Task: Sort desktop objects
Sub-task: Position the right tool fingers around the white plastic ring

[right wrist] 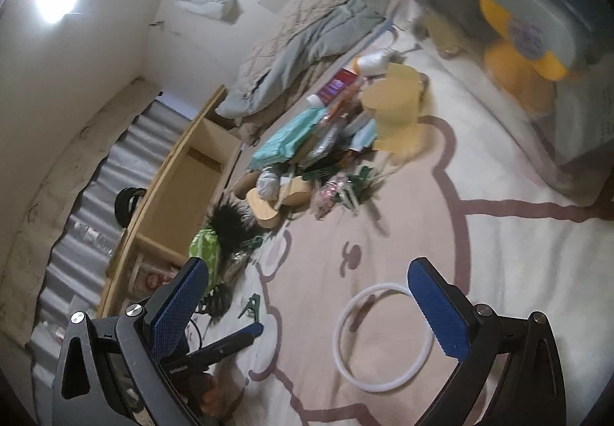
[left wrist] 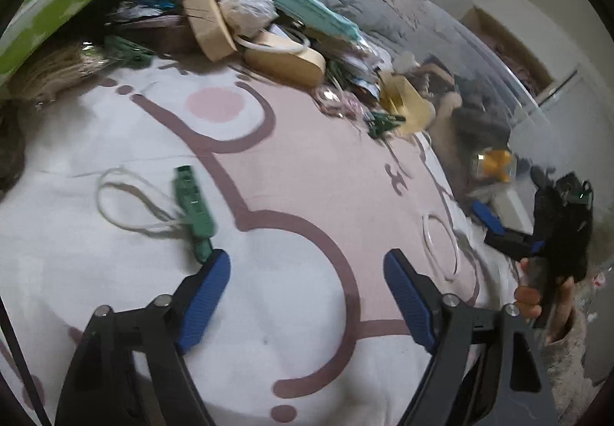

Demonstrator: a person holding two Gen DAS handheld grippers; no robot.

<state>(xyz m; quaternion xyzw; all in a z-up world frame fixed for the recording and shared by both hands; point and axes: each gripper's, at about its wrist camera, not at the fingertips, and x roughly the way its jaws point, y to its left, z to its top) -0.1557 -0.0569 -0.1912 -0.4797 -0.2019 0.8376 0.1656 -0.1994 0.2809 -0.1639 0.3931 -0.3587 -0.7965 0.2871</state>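
Green clothespin (left wrist: 193,211), no legible label

We're in a home bedroom — rumpled grey quilt (right wrist: 307,31) on a bed, pink-and-white cartoon blanket (left wrist: 307,196) spread underneath, wall-mounted AC unit (right wrist: 207,4), wooden shelf unit (right wrist: 184,176) by the wall, household odds & ends piled about, e.g. a tissue pack (left wrist: 65,0).

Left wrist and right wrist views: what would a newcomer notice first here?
The cluttered pile along the far edge of the pink-and-white bear blanket stands out first. Nearer, a green clothespin lies just ahead of the open left gripper, and a white ring lies before the open right gripper.
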